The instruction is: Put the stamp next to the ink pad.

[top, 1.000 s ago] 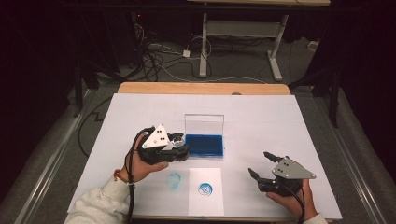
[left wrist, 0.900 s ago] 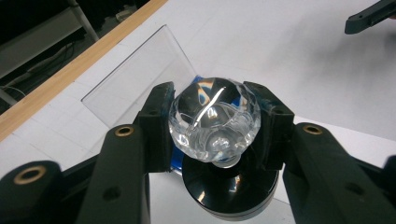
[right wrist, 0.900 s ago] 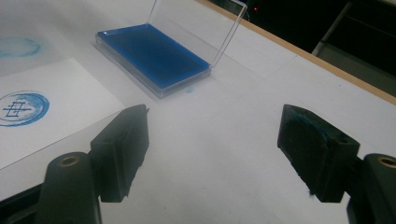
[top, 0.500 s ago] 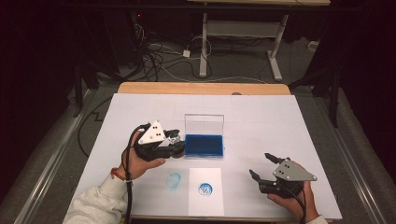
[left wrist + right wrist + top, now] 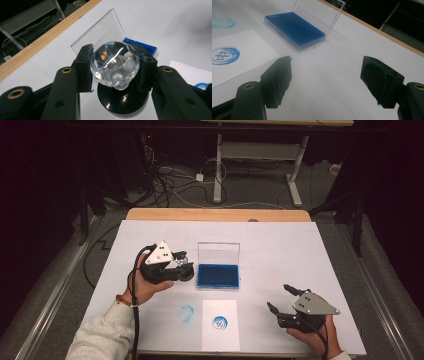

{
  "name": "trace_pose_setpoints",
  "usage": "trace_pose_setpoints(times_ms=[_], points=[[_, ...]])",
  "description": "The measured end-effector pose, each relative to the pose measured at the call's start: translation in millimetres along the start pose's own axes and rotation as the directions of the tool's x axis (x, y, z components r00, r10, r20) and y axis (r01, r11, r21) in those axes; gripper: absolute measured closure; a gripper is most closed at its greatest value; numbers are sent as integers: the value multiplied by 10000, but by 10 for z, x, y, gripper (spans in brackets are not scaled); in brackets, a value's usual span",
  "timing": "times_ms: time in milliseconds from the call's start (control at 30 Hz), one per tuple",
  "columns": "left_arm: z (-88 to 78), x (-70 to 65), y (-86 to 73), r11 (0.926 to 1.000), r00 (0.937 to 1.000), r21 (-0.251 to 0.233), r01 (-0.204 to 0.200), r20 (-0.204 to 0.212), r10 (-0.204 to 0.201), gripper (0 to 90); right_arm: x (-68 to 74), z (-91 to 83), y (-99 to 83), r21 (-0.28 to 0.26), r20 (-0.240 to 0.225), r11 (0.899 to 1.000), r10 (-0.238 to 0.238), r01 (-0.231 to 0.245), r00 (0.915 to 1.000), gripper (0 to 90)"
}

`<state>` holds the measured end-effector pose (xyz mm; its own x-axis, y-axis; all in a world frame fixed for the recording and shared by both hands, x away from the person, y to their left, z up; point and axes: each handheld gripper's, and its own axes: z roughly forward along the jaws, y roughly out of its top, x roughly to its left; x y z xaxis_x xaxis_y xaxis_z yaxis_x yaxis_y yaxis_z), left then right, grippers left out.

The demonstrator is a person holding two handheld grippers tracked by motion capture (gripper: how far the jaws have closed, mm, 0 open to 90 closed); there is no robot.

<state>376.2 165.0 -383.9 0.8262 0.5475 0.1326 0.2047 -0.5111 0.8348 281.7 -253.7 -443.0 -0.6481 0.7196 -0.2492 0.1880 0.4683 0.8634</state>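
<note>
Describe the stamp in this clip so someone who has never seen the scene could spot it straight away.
Start at the white table and find the open blue ink pad at its middle. Just left of the pad, the left tool is shut on the stamp. It is the one clear, faceted knob on a round black base; everything else nearby is flat: the pad, the paper and the blue prints.

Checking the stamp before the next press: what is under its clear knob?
Under the knob, gripped by the left gripper, a short clear neck joins a round black base. The base's stamping face is turned away, so any ink on it cannot be seen.
</note>
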Motion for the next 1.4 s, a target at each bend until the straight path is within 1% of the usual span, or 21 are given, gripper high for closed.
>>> trace_pose_setpoints(times_ms=[67, 100, 133, 200, 333, 533, 633, 767, 833, 1000, 1133, 1233, 1300, 1400], points=[[19, 32, -3, 10000, 10000, 85, 49, -75, -48, 547, -2, -1, 0, 14, 23, 10000, 11, -11, 10000, 258], [29, 53, -8, 9999, 9999, 110, 117, -35, -116, 547, 2, -2, 3, -3, -4, 10000, 45, -45, 10000, 259], [41, 73, -15, 9998, 9998, 138, 176, -35, -175, 547, 5, -1, 6, -13, -17, 10000, -29, 29, 10000, 259], [80, 107, -32, 9993, 9997, 289, 233, -79, -231, 547, 12, 5, 4, 24, -28, 10000, -46, 46, 10000, 259], [174, 173, -68, 9977, 9992, 553, 400, -33, -399, 547, 9, 20, -5, 106, -53, 9999, 1, -1, 10000, 259], [321, 252, -119, 9937, 9983, 958, 583, -47, -581, 547, 12, 32, -11, 166, -127, 9999, -10, 12, 9999, 261], [390, 264, -135, 9905, 9983, 1257, 567, -196, -546, 546, 14, 38, -16, 183, -153, 9998, -7, 10, 9999, 261], [461, 287, -165, 9874, 9974, 1412, 710, -243, -683, 546, 19, 47, -22, 258, -202, 9997, -24, 30, 9998, 264], [492, 290, -179, 9847, 9977, 1620, 639, -327, -594, 546, 23, 51, -23, 265, -230, 9996, -57, 63, 9997, 264], [533, 300, -228, 9788, 9971, 1954, 621, -562, -521, 546, 26, 57, -29, 341, -294, 9994, -99, 109, 9995, 266], [560, 307, -268, 9759, 9967, 2079, 661, -608, -545, 544, 28, 62, -32, 378, -341, 9992, -150, 162, 9993, 266], [592, 297, -287, 9730, 9963, 2225, 606, -724, -455, 544, 33, 67, -34, 421, -363, 9989, -180, 195, 9992, 266], [609, 292, -295, 9698, 9960, 2386, 498, -845, -303, 543, 36, 70, -33, 446, -347, 9988, -206, 221, 9992, 266], [606, 292, -297, 9720, 9956, 2286, 547, -868, -356, 537, 38, 70, -32, 441, -345, 9988, -210, 225, 9992, 268]])
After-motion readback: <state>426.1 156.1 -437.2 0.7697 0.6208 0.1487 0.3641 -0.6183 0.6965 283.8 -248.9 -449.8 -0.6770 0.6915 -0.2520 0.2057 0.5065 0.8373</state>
